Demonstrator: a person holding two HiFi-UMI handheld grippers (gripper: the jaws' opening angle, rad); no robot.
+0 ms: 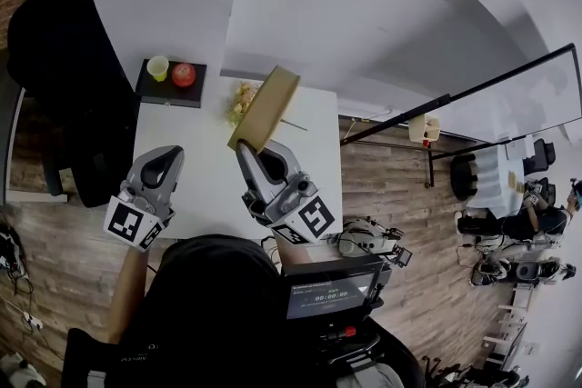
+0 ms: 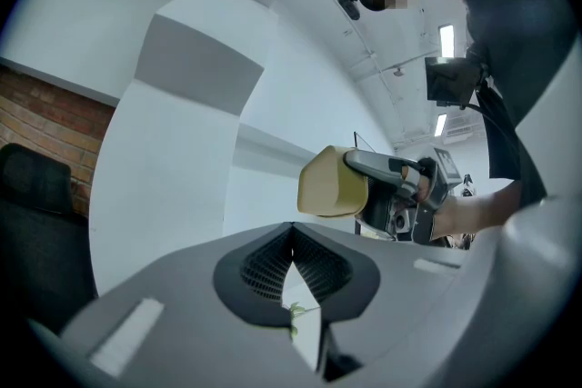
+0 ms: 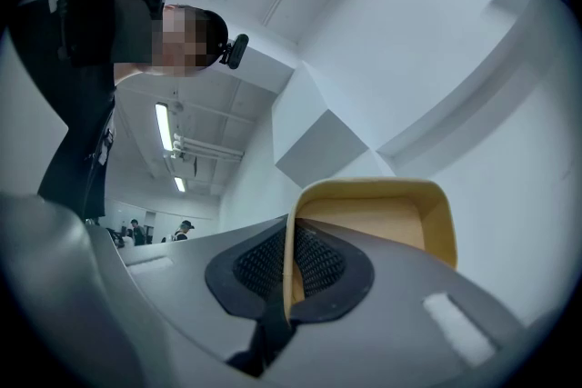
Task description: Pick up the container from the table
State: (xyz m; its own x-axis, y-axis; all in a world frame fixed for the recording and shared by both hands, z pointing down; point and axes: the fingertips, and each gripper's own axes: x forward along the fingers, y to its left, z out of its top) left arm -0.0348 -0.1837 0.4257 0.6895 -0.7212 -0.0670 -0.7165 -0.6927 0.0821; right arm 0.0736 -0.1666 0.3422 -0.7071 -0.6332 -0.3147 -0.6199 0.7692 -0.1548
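Note:
The container (image 1: 264, 109) is a tan, shallow, open box, held tilted in the air above the white table (image 1: 200, 168). My right gripper (image 1: 257, 154) is shut on one of its walls. In the right gripper view the thin wall (image 3: 289, 259) is pinched between the pads and the box's inside (image 3: 373, 227) opens to the right. My left gripper (image 1: 166, 157) hovers to the left of it, shut with nothing in it. The left gripper view shows its pads (image 2: 291, 241) meeting, with the container (image 2: 332, 182) and the right gripper (image 2: 391, 173) beyond.
A black tray (image 1: 173, 93) at the table's far left corner carries a yellow cup (image 1: 158, 67) and a red apple (image 1: 184, 74). Small yellowish bits (image 1: 241, 100) lie beside the container. A black chair (image 1: 64, 59) stands left of the table. A screen device (image 1: 332, 291) sits near my body.

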